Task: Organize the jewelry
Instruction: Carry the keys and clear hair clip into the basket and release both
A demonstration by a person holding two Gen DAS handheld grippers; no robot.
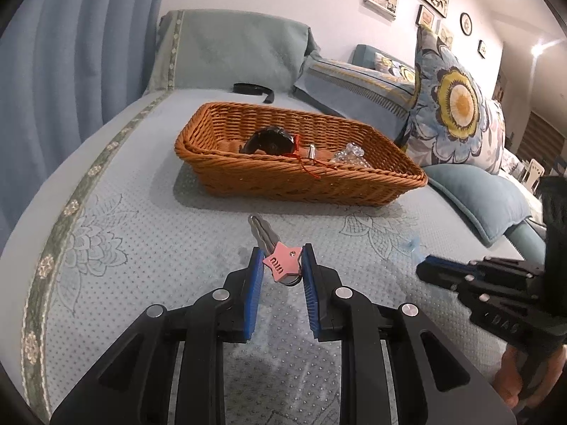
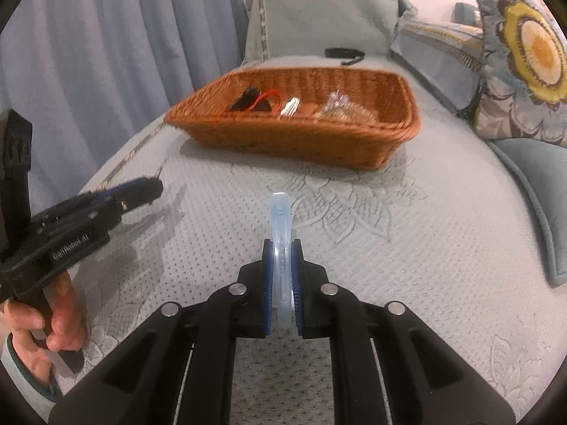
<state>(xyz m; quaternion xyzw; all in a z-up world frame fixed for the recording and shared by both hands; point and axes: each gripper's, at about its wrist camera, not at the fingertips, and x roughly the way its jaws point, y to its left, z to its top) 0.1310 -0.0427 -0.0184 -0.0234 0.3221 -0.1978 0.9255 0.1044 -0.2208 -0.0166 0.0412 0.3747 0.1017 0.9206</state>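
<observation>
Left gripper (image 1: 282, 265) was clamped on a pink star hair clip (image 1: 282, 263), held above the quilted sofa cover (image 1: 141, 248). Right gripper (image 2: 282, 269) was pinched on a pale blue hair clip (image 2: 281, 233). Wicker basket (image 1: 269, 180) sat farther off, holding a dark watch (image 1: 271, 140), red cord (image 1: 304, 163) and clear beads (image 1: 349, 154).

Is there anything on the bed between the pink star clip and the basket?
No, only bare quilted cover lies between the pink star clip, held by the left gripper, and the basket, in the left wrist view.
</observation>
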